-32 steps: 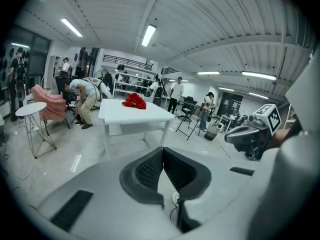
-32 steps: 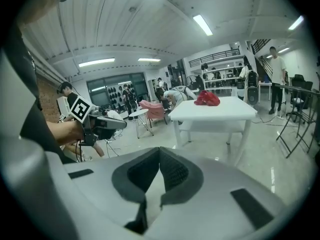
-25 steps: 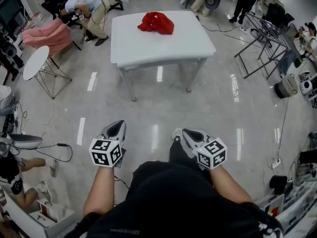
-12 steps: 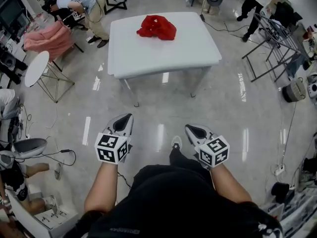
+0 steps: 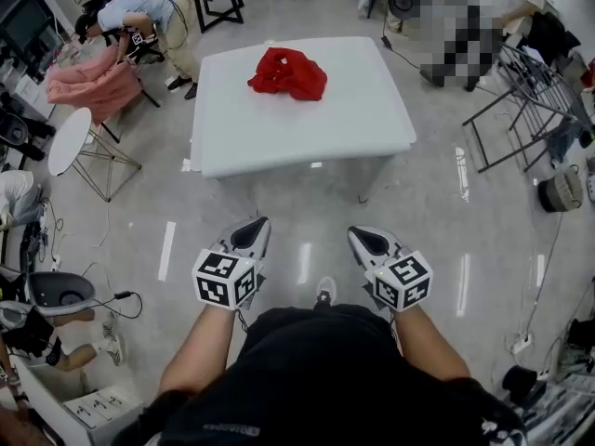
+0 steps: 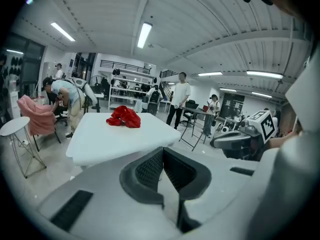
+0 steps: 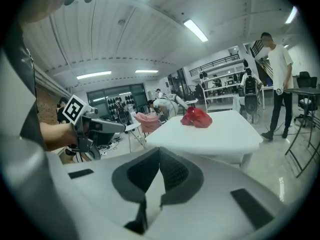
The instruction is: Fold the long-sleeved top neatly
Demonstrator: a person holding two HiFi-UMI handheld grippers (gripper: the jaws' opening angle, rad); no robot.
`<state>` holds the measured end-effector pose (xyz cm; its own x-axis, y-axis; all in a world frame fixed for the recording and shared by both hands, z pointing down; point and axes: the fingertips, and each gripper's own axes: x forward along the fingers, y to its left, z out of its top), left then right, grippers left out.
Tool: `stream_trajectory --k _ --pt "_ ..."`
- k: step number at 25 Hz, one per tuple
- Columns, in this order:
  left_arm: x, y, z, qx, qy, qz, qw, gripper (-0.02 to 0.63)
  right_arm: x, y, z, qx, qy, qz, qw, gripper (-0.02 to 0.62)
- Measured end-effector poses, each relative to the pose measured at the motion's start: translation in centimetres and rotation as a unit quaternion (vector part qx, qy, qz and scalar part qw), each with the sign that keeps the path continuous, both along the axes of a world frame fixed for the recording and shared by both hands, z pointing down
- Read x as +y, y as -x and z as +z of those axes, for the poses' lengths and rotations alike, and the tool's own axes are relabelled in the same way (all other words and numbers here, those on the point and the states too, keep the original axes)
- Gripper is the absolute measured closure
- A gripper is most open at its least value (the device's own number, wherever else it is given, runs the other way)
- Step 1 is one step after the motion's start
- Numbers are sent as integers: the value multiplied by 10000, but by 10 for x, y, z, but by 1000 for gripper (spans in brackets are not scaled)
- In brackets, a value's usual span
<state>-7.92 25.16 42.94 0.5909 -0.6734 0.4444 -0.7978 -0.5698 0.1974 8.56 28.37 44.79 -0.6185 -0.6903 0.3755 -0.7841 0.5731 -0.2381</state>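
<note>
The left gripper (image 5: 254,232) and the right gripper (image 5: 364,242), jaws pressed together on nothing, hang side by side over the glossy floor (image 5: 423,207), well short of the white table (image 5: 279,142) where the red top (image 5: 288,71) lies crumpled toward the far side.

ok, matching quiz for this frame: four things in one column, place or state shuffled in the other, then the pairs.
Things
1. red top
2. left gripper
3. pink cloth
4. small round table

Place or state
A. hanging draped beside a bent-over person
B. crumpled on the far part of the white table
C. jaws shut, nothing between them, over the floor short of the white table
D. standing on thin legs on the floor, left of the white table in the head view

Pairs: 1-B, 2-C, 3-A, 4-D
</note>
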Motion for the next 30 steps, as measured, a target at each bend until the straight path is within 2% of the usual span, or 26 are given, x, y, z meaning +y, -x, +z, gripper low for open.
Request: stream_trajectory --k 5,11,20,30 --pt "-15 -32 19 -100 211 65 9997 601 -29 -14 2 -111 -7 -117 9999 591" --pt "-40 -52 15 -149 38 -79 9999 601 -50 -25 9 -108 14 -410 9991 591" --pt "-49 -52 32 -275 259 -278 9989 601 -75 -34 15 -184 66 -524 9984 591" --pt "-84 -55 45 -261 378 -226 9987 601 -100 -34 28 -149 198 -530 9983 591"
